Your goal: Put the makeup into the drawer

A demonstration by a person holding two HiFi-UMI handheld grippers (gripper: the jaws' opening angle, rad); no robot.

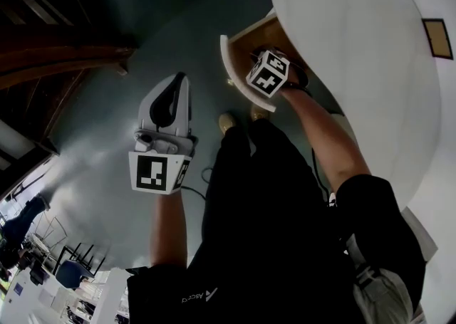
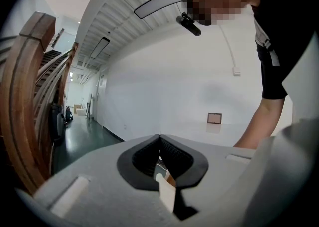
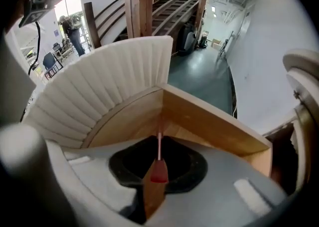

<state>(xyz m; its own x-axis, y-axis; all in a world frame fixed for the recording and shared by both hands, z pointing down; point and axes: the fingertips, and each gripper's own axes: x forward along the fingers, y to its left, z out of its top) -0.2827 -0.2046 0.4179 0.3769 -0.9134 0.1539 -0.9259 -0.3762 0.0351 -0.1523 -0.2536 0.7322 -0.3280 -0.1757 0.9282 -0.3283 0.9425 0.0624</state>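
Right gripper point(image 3: 159, 138) pinches a thin pink makeup stick point(image 3: 158, 170); I see it pointing into the open wooden drawer point(image 3: 214, 121) mid-frame. The left gripper point(image 2: 160, 140) is pressed together.

The head view is taken from above, steeply downward along the person's body to the floor point(image 1: 107, 102). In it the drawer point(image 1: 249, 38) is seen at 1 o'clock and the left gripper point(image 1: 179, 79) just left of the middle. The left gripper view is taken from close behind its own jaws, about level, toward a white wall point(image 2: 164, 86). A staircase point(image 2: 25, 96) is seen at 9 o'clock and the head camera point(image 2: 189, 23) at 12 o'clock. The right gripper view is aimed steeply downward, close into the drawer point(image 3: 209, 121). The drawer is shared by the head view and the right gripper view.
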